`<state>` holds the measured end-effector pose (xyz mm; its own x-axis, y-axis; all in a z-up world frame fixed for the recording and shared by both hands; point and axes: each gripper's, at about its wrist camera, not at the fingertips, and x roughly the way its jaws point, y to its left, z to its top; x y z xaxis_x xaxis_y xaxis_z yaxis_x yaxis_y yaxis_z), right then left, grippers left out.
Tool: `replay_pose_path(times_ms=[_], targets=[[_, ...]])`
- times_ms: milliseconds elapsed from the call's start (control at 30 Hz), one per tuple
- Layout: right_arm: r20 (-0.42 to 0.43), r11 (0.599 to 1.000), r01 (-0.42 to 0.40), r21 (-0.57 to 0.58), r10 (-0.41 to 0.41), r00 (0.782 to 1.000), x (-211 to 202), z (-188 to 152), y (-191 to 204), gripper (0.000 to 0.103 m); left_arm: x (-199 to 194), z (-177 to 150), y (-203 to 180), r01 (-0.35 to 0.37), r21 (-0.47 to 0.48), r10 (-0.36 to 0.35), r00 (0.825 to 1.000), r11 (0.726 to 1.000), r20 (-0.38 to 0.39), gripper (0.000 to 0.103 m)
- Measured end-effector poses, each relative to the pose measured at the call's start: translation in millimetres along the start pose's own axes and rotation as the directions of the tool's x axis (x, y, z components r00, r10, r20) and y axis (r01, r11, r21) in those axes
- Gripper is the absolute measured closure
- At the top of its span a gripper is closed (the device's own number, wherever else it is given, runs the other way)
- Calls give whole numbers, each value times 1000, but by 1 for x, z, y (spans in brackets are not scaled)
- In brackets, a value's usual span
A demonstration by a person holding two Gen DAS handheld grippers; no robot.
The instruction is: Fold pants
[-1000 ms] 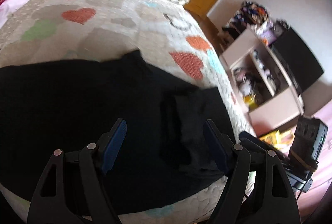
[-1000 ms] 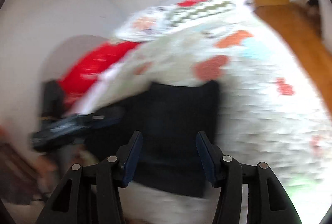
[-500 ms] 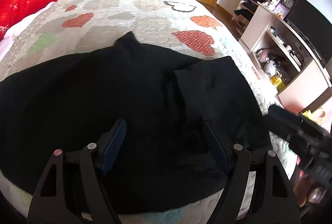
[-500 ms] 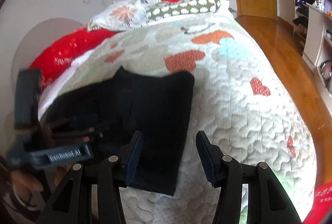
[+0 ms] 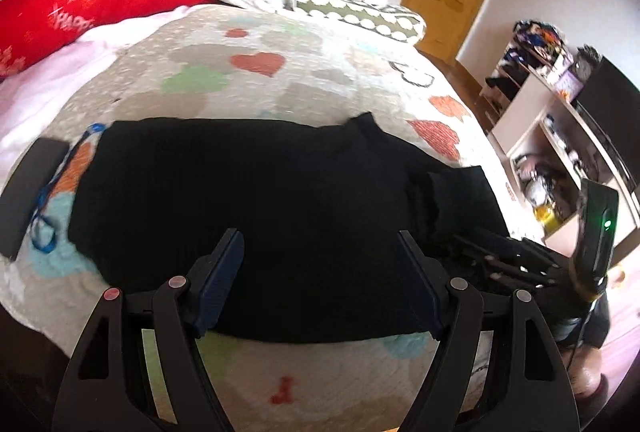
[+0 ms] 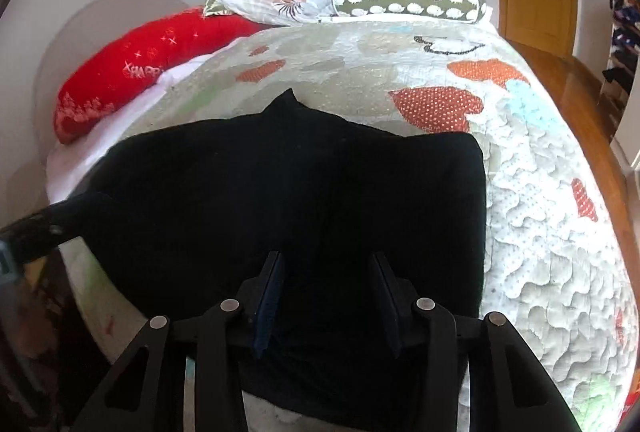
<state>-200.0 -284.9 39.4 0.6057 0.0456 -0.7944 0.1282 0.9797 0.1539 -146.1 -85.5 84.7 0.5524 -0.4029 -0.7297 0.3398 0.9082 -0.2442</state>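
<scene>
Black, soft pants (image 5: 256, 200) lie flat on the bed (image 5: 320, 72); limp cloth, best pinched at the near hem. My left gripper (image 5: 320, 284) gapes empty; my right gripper (image 6: 328, 296), just narrowing, hovers unclamped.

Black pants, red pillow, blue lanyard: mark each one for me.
black pants (image 6: 320, 200), right wrist view, middle of the fabric.
red pillow (image 5: 80, 8), left wrist view, middle of its red cover.
blue lanyard (image 5: 50, 188), left wrist view, strap left of the pants.
</scene>
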Motion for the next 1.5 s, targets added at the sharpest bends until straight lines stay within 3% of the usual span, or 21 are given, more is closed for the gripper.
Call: replay_pose_path(times_ms=[167,267,500,667,800,1000,1133,1300,1400,1500], targets=[[36,1000,-7,-28,8,999,-15,4,8,60,-8,-5,14,23,-56,-23,1000,998,-2,26],[-41,999,-7,-44,5,999,5,-4,8,58,-12,-8,16,32,-67,-32,999,997,-4,26],[7,999,-46,18,46,999,-14,7,7,58,-21,-15,30,51,-99,-51,999,994,3,26],[14,996,-88,7,88,996,-16,16,22,53,-38,-24,68,81,-199,-73,996,977,45,26],[11,989,-142,-44,142,990,-8,32,50,53,-55,-36,109,45,-291,-19,996,956,91,25],[-47,951,-265,-157,261,964,30,66,122,51,-52,-41,152,-2,-420,52,993,907,107,25],[-99,924,-300,-236,284,954,65,85,170,51,-35,-44,162,11,-461,24,997,887,71,25],[-115,930,-256,-265,234,966,114,105,200,50,-13,-37,156,1,-445,26,998,896,54,25],[-134,947,-193,-256,163,977,141,105,198,50,1,-31,153,8,-430,19,998,903,58,11],[-117,957,-232,-176,213,970,152,106,187,42,8,-26,150,6,-418,28,997,908,75,8]])
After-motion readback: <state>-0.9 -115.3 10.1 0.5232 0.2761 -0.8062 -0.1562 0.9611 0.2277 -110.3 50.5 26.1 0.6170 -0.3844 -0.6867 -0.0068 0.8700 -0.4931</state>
